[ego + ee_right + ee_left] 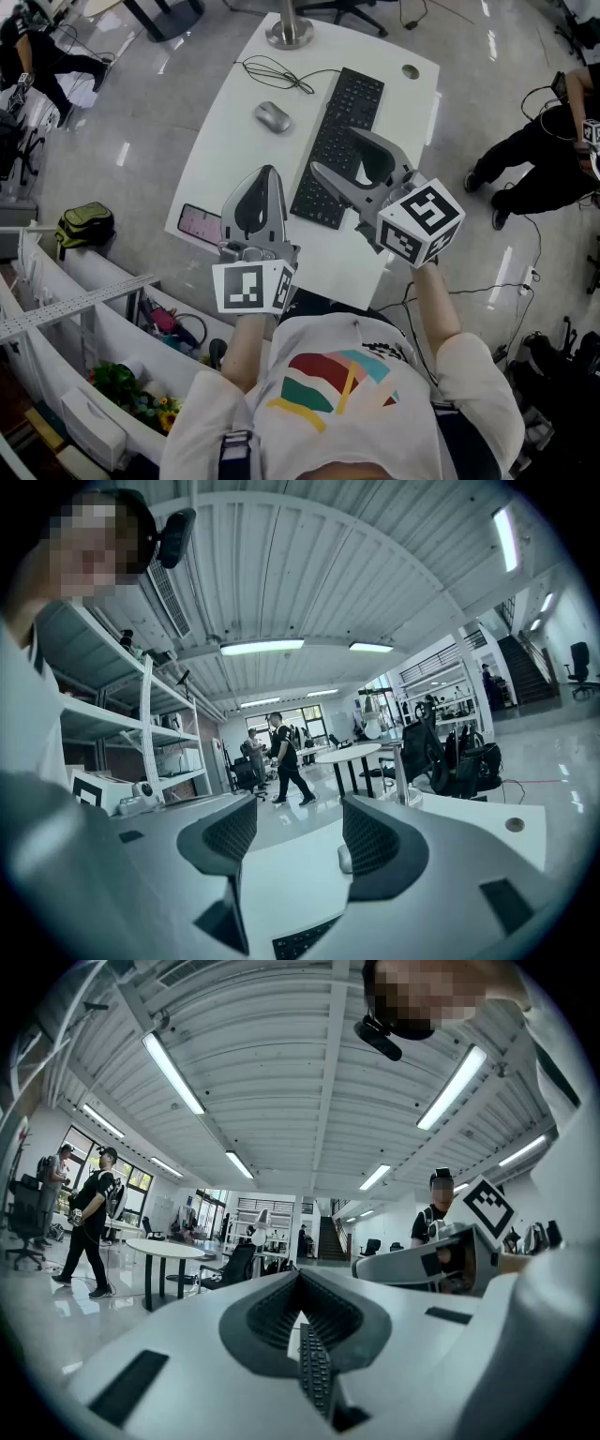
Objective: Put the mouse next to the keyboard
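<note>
1. We hold the left gripper [269, 174] above the near part of the table [225, 159], jaws together, nothing between them.
2. Our right gripper [334, 150] hovers over the keyboard [349, 108], jaws wide apart, gripping nothing.
3. We note the mouse [273, 117] on the table left of the keyboard, apart from it, untouched.

White tee, grey tools.
The shirt [403, 412] is white, short-sleeved, with a red, teal and yellow print; the left hand-held gripper [269, 171] and right hand-held gripper [333, 150] are pale grey, each with a black-and-white marker cube.
</note>
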{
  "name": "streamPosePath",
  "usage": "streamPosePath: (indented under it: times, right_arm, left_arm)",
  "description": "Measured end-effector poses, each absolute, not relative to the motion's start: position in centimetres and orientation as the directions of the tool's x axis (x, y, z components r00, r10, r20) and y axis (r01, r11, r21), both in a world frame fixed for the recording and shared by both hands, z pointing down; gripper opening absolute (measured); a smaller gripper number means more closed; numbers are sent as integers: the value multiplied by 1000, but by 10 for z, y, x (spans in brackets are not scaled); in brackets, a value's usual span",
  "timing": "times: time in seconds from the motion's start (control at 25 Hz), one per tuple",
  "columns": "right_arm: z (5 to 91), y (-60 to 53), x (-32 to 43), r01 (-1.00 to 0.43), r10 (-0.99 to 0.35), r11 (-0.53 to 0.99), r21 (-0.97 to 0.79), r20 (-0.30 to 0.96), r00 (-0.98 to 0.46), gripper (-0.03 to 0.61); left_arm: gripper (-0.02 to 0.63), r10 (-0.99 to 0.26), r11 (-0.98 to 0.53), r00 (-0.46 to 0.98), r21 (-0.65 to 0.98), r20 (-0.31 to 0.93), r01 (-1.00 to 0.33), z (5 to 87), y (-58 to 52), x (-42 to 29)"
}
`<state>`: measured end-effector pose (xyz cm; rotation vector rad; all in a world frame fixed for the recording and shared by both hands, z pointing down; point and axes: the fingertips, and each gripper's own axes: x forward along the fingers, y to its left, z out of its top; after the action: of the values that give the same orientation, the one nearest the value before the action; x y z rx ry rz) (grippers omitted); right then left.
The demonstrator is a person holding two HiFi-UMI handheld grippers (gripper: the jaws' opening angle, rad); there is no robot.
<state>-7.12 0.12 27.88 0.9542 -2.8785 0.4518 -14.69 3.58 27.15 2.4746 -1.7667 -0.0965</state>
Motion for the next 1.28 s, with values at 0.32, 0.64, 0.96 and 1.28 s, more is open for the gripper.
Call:
streamPosePath:
  times: [0.32,0.64,0.96,1.28]
  right_arm:
    - [328,-74,-131,-673,-621,733,-103,303,-723,270]
    - [406,-115,-161,-633,-526,769,-84,479,-703,282]
    - [490,-165,-198,-587,-425,809,-12,678,-600,282]
    - [549,-186,-208,-594,-352,804,-31,780,-517,282]
  left_arm:
    - [35,-960,-268,278,185,31,-946,313,-32,-221]
    - [35,-966,-223,242,185,88,-957,340,-45,-226]
    - [35,-967,-196,223,204,120,-959,365,-58,-232]
    - [35,-965,-162,200,214,170,-963,399,-73,-248]
